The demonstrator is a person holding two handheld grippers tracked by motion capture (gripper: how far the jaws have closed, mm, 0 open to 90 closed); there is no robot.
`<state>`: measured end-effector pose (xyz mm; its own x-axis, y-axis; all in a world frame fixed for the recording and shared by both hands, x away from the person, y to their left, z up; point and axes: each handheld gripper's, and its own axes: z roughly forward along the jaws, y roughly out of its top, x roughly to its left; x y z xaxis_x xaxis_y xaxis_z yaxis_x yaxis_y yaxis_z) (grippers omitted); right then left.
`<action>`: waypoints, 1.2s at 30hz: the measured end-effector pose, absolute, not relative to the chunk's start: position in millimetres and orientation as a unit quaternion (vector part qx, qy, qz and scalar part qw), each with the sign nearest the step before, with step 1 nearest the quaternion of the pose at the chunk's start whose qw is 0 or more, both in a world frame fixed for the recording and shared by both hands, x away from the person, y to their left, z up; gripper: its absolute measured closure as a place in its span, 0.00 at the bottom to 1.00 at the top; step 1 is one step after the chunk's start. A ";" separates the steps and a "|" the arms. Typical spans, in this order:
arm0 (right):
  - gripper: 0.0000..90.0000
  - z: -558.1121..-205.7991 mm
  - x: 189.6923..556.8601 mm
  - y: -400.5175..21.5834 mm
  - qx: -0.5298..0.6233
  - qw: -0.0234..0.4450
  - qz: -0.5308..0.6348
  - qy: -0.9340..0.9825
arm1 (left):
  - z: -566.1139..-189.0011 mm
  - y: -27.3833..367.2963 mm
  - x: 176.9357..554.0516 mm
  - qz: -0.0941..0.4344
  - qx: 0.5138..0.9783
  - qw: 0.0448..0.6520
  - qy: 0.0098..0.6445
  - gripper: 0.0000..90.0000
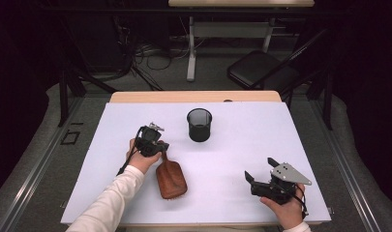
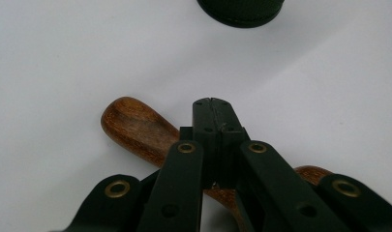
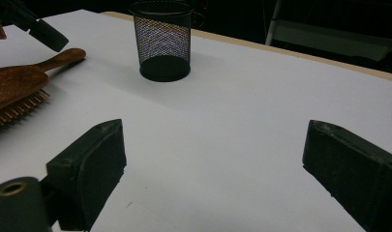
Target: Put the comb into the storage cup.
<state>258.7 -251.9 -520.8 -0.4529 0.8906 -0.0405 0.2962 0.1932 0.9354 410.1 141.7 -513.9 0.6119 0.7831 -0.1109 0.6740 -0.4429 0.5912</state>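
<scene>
Left tongs, closed with nothing between them, hover over the hairbrush handle lying flat on the counter; right tongs rest wide apart, idle. Mesh cup stands upright nearby.

Your high view looks forward and down on the whole table. Your left gripper view sits close over the hairbrush handle, with the mesh cup at its top edge. Your right gripper view looks low across the table; all three share brush and cup.
</scene>
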 end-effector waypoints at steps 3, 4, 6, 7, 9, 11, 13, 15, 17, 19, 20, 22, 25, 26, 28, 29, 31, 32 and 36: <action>0.09 -520.8 258.8 -252.4 0.420 0.311 0.474 0.708 | -516.8 140.8 412.0 0.089 0.846 0.299 0.431 1.00; 0.09 -520.8 258.8 -252.4 0.420 0.311 0.474 0.708 | -516.8 140.8 412.0 0.089 0.846 0.299 0.431 1.00; 0.09 -520.9 258.8 -252.4 0.420 0.311 0.474 0.708 | -518.9 139.9 412.9 0.088 0.845 0.298 0.435 1.00; 0.09 -520.9 258.8 -252.5 0.420 0.311 0.474 0.709 | -519.8 139.6 413.5 0.088 0.846 0.297 0.434 1.00; 0.09 -521.0 258.9 -252.4 0.421 0.310 0.474 0.709 | -521.7 138.9 414.8 0.086 0.847 0.294 0.434 1.00; 0.09 -521.2 259.0 -252.3 0.421 0.311 0.474 0.708 | -524.6 137.3 416.2 0.086 0.848 0.291 0.435 1.00; 0.09 -521.1 259.0 -252.2 0.421 0.311 0.474 0.708 | -526.0 136.6 416.9 0.089 0.849 0.288 0.435 1.00; 0.09 -521.2 259.0 -252.3 0.421 0.311 0.474 0.709 | -526.7 136.5 417.3 0.088 0.849 0.287 0.435 1.00; 0.09 -521.4 259.1 -252.4 0.420 0.310 0.474 0.709 | -528.3 136.2 418.4 0.087 0.850 0.283 0.436 1.00; 0.09 -521.6 259.2 -252.5 0.421 0.309 0.475 0.708 | -528.9 136.8 419.2 0.087 0.850 0.281 0.437 1.00; 0.09 -521.5 259.2 -252.5 0.421 0.309 0.475 0.708 | -528.9 137.3 419.6 0.088 0.851 0.279 0.436 1.00; 0.09 -521.6 259.2 -252.4 0.420 0.310 0.476 0.708 | -529.2 138.0 420.0 0.086 0.851 0.278 0.437 1.00; 0.09 -521.6 259.1 -252.5 0.421 0.309 0.475 0.709 | -529.2 139.0 420.0 0.089 0.852 0.274 0.437 1.00; 0.09 -521.6 259.2 -252.5 0.420 0.309 0.475 0.709 | -529.2 139.0 420.0 0.089 0.852 0.274 0.437 1.00; 0.09 -521.7 259.2 -252.3 0.420 0.309 0.475 0.709 | -529.0 139.8 419.8 0.091 0.853 0.270 0.438 1.00; 0.09 -521.8 259.1 -252.0 0.421 0.308 0.475 0.708 | -528.8 141.2 419.6 0.091 0.854 0.268 0.437 1.00; 0.09 -521.7 259.1 -252.1 0.420 0.309 0.475 0.709 | -528.7 141.6 419.3 0.092 0.853 0.267 0.439 1.00; 0.09 -521.7 259.1 -252.2 0.420 0.309 0.475 0.709 | -528.6 142.3 419.0 0.091 0.853 0.266 0.439 1.00; 0.10 -521.9 259.2 -252.1 0.422 0.308 0.475 0.708 | -527.9 145.9 418.5 0.091 0.856 0.259 0.438 1.00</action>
<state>259.2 -252.1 -521.9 -0.4552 0.8897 -0.0351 0.3048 0.1928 0.9327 418.5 145.9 -527.9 0.5996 0.7972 -0.0705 0.7028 -0.4823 0.5230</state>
